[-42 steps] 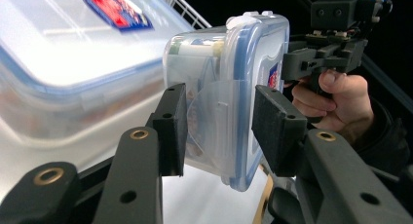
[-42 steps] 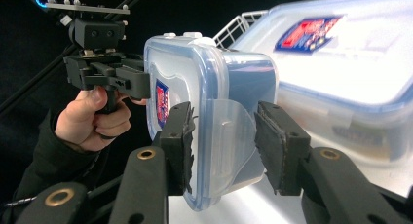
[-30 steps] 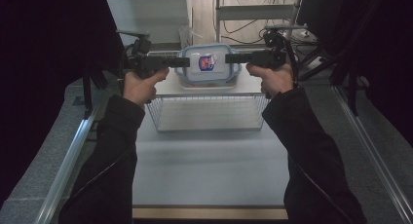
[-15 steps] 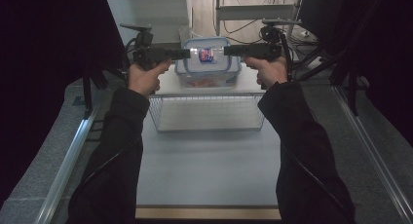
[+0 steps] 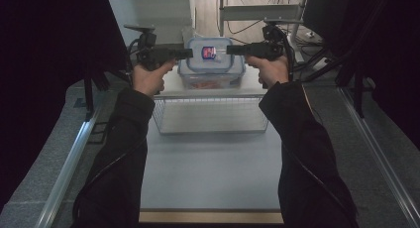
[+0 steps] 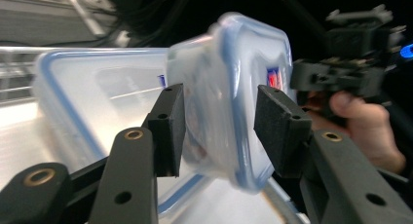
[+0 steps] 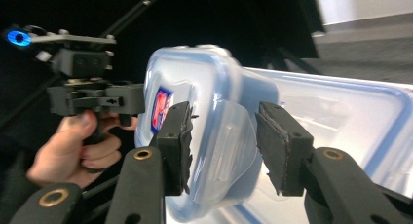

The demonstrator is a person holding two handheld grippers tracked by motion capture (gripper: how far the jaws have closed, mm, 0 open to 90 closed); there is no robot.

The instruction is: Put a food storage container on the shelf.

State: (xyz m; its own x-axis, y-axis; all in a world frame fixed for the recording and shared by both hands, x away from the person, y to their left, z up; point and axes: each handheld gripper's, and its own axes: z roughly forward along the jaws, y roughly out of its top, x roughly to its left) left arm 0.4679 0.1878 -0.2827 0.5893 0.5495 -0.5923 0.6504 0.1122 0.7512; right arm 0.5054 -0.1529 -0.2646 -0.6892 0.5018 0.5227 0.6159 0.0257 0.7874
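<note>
A wire basket [image 5: 210,114] stands on the white table [image 5: 208,173], about midway to its far end, and its mesh walls are low. Along the table's near edge runs a pale wooden strip [image 5: 210,217]. Grey, carpet-like ledges flank the table – one on the left [image 5: 44,173], one on the right [image 5: 366,153] – and each carries a metal rail [image 5: 69,163] running from near to far. Beyond the far end stands a white shelf frame [image 5: 257,12], with loose cables [image 5: 297,0] hanging just to its right. Black curtains [image 5: 49,39] close off the left side.
</note>
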